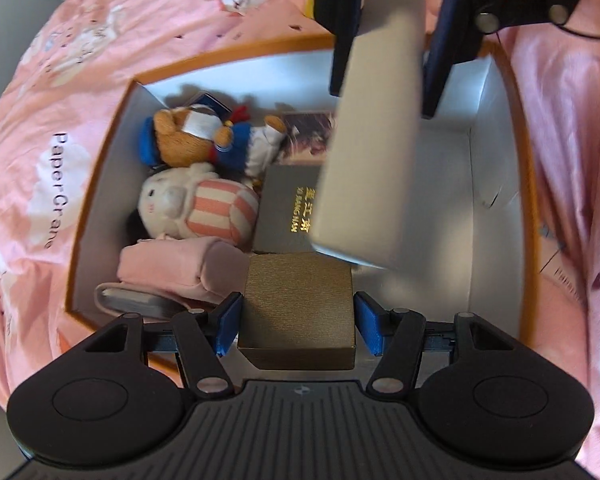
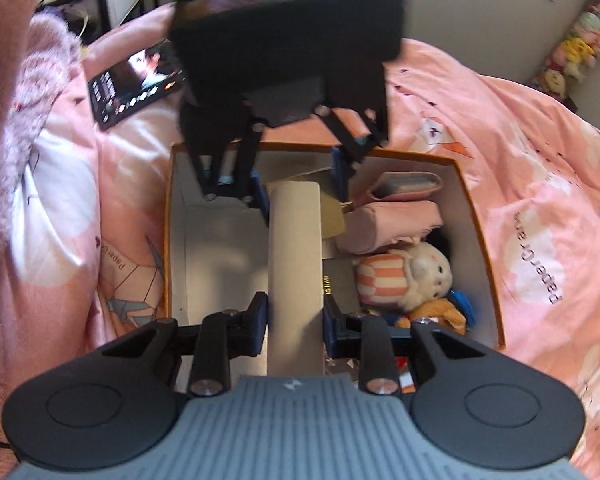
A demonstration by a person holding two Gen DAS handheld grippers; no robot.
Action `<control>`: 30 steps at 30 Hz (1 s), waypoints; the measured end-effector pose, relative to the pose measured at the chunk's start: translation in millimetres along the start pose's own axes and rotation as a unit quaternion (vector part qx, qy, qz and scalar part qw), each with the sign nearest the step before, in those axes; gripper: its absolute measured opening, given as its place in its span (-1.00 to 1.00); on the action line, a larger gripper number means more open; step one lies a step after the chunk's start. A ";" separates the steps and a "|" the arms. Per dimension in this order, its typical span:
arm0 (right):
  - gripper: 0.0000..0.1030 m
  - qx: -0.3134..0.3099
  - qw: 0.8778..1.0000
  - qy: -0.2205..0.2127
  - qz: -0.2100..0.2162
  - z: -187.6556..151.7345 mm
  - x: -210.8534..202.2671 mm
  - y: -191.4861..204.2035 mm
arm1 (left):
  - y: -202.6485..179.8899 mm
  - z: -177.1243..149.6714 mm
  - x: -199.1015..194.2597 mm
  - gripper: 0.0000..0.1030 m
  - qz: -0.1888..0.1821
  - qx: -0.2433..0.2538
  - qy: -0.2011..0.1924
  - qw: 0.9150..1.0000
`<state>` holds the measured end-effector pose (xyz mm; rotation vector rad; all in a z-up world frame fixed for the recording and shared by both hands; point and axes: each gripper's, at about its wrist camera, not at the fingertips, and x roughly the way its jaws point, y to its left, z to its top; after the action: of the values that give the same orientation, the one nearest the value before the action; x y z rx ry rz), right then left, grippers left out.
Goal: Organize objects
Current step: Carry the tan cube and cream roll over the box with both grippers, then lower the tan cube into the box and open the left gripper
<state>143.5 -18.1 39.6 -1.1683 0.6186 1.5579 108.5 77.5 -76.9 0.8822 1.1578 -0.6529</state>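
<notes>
An orange-rimmed storage box (image 1: 220,56) (image 2: 216,248) with white walls sits open on pink bedding. My left gripper (image 1: 298,324) (image 2: 300,188) is shut on a bronze-brown square box (image 1: 296,308) (image 2: 334,216), held over the near end of the storage box. My right gripper (image 2: 296,320) (image 1: 382,100) is shut on a long beige box (image 2: 296,248) (image 1: 376,152), tilted over the middle. Inside lie a sailor bear plush (image 1: 196,140), a striped pig plush (image 1: 196,208) (image 2: 404,276), a pink pouch (image 1: 172,276) (image 2: 392,224) and a dark box with gold lettering (image 1: 288,204).
Pink printed bedding (image 1: 60,100) surrounds the storage box on all sides. A lit tablet (image 2: 136,80) lies on the bed beyond it. A fluffy pink sleeve (image 2: 16,128) fills the left edge. Plush toys line a shelf (image 2: 572,52) at the far right.
</notes>
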 end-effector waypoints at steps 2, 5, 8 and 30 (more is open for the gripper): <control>-0.44 -0.010 1.000 0.006 0.010 0.8 5.5 2.7 | 0.6 -2.8 6.7 0.34 -0.002 0.016 0.002 1.000; -0.44 -0.028 0.999 0.015 0.027 3.8 16.9 5.6 | -0.1 -6.8 15.1 0.34 0.005 0.034 0.004 0.999; -0.44 -0.034 0.998 0.015 0.048 6.6 25.9 4.3 | 1.9 -9.6 18.8 0.34 -0.004 0.037 -0.001 0.999; -0.44 0.019 0.990 0.045 0.130 1.8 77.6 -6.3 | 5.6 -21.4 14.9 0.54 -0.001 0.024 -0.035 0.999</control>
<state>150.3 18.6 -28.8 -1.1697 0.8857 1.7095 106.9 98.8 -93.0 0.8921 1.0838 -0.7117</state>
